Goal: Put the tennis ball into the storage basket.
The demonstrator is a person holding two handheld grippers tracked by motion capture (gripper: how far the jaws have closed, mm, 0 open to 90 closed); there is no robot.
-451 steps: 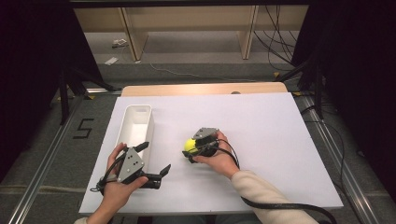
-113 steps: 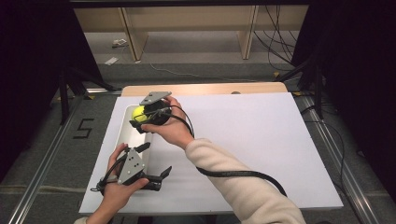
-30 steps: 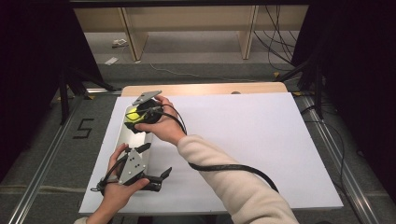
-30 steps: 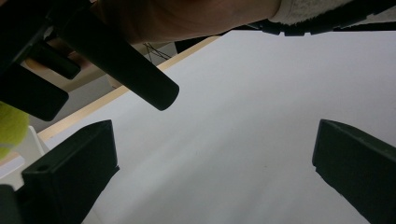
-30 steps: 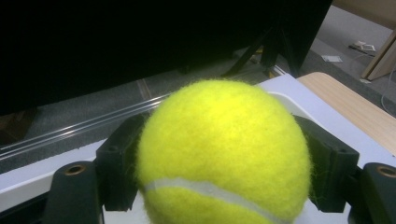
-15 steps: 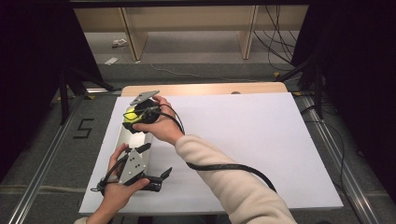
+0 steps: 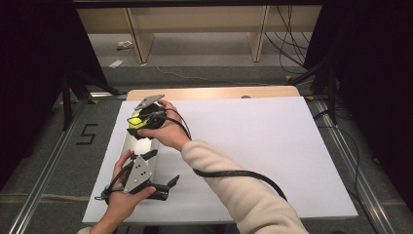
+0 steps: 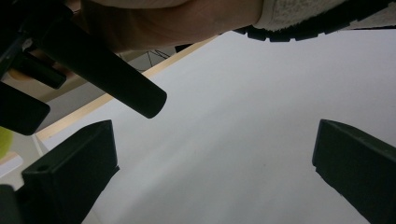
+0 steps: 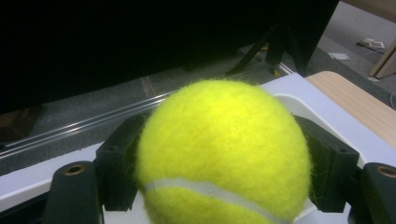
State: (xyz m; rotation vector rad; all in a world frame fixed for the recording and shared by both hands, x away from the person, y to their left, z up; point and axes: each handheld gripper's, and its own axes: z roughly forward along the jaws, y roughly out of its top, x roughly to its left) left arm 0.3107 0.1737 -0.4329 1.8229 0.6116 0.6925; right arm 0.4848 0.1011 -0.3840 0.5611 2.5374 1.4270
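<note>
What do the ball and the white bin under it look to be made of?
Ball: fuzzy yellow felt, matte, with fibres standing off the edge and a pale seam band, so likely a tennis ball with a rubber core, though the core is hidden. Bin: smooth white walls with a rounded rim, probably moulded plastic, faintly glossy; coated metal cannot be ruled out.

Grey carpet floor (image 7: 204,58) w/ wooden shelving (image 7: 195,19) behind.

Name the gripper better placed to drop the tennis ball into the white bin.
Right. The right gripper already clamps the tennis ball above the white bin; the left gripper sits open beside it.
</note>
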